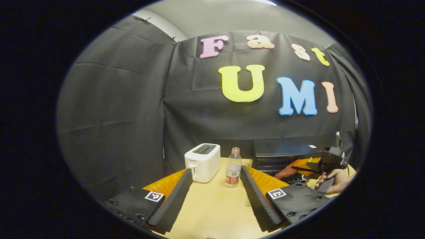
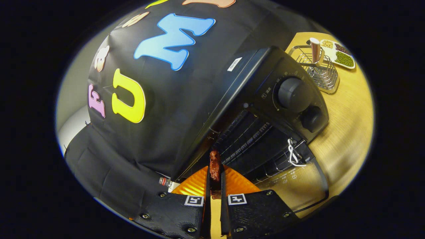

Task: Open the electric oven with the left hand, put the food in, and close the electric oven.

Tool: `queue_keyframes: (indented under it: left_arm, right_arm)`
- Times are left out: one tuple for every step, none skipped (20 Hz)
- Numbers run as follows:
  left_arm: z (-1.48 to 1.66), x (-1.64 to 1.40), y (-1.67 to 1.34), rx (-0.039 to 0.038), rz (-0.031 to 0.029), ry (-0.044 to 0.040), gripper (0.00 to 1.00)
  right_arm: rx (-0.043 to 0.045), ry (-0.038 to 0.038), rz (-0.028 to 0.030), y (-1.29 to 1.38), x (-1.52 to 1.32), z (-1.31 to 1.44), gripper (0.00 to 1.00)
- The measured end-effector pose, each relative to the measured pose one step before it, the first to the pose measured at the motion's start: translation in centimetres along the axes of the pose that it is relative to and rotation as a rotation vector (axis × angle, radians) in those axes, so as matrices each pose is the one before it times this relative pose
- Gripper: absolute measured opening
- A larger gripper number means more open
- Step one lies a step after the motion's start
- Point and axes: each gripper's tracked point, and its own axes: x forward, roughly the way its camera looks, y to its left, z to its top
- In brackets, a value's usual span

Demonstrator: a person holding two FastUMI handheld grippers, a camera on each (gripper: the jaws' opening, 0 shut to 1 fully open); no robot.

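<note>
A: What is taking up the most room on the table?

B: The oven is sitting at the back against the cloth wall, its door hanging down flat and open, with the wire rack showing inside. Two knobs are facing out on its front panel.

A: And the two tools?

B: The left gripper is hovering over the table with its fingers spread wide and gripping nothing. A toaster and a bottle are standing beyond it, near each other. In the left gripper view a hand is holding the right gripper at the oven's mouth.

A: Where is the food?

B: The right gripper is pinching a reddish piece of meat between its nearly closed fingers, right at the oven opening, just in front of the rack.

A: Anything smaller?

B: A wire basket and a small tray of beans are sitting beyond the oven.
</note>
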Motion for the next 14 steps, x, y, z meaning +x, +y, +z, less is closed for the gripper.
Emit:
queue_keyframes:
  left_arm:
    - [0.015, 0.282, 0.051, 0.00015, 0.0004, 0.00232, 1.0]
    - [-0.156, 0.391, -0.003, 0.0014, 0.00035, 0.00175, 1.0]
    - [-0.13, 0.284, 0.081, 0.00281, 0.00093, 0.00284, 1.0]
    - [-0.3, 0.24, -0.012, 0.00241, 0.00192, 0.00609, 1.0]
    - [-0.179, 0.177, 0.038, -0.00026, 0.00188, 0.00789, 1.0]
    - [-0.203, 0.159, -0.056, -0.00201, 0.00113, 0.00537, 1.0]
    - [-0.133, 0.089, 0.028, -0.00132, 0.0028, 0.00473, 1.0]
    - [-0.049, 0.027, 0.158, 0.0026, 0.00582, 0.00079, 1.0]
    - [0.057, 0.149, 0.133, 0.00359, 0.00286, -0.0003, 1.0]
    - [-0.036, 0.001, 0.185, 0.00304, 0.00461, 0.00062, 1.0]
    - [0.013, 0.085, 0.196, 0.00086, 0.00348, 0.00082, 1.0]
    - [0.0, 0.102, 0.151, -0.00066, 0.00415, 0.00181, 1.0]
    - [0.048, 0.004, 0.16, -0.00201, 0.00376, 0.00135, 1.0]
    - [-0.133, -0.017, -0.035, -0.00117, 0.00454, -0.00128, 1.0]
  right_arm:
    - [0.00077, 0.00161, -0.00215, -0.181, 0.615, -0.095, 0.12]
    - [0.00055, -0.00126, -0.00127, 0.006, 0.287, -0.011, 0.12]
    - [0.00338, -0.00431, 0.00466, 0.039, 0.315, 0.008, 0.12]
    - [0.00397, -0.00692, -0.00238, -0.157, 0.498, 0.075, 0.12]
    - [0.00238, -0.00652, -0.00485, -0.27, 0.584, 0.147, 0.12]
    - [-0.00175, -0.00458, -0.00912, -0.369, 0.481, 0.191, 0.12]
    - [-0.00964, -0.00965, -0.00538, -0.346, 0.006, 0.201, 0.12]
    - [-0.01448, -0.0125, -0.0071, -0.239, -0.062, 0.192, 0.12]
    - [-0.01567, -0.00865, -0.00504, -0.068, 0.014, -0.026, 0.12]
    - [-0.01411, -0.00766, -0.00174, -0.123, 0.144, 0.022, 0.12]
    - [-0.01622, -0.00704, -0.00797, -0.17, 0.12, 0.043, 0.12]
    - [-0.01781, -0.00694, -0.01287, -0.143, -0.032, -0.004, 0.13]
    - [-0.02397, -0.00899, -0.01783, -0.327, 0.105, 0.297, 0.06]
    - [-0.02764, -0.00375, -0.02512, -0.646, 0.002, 0.214, 0.18]
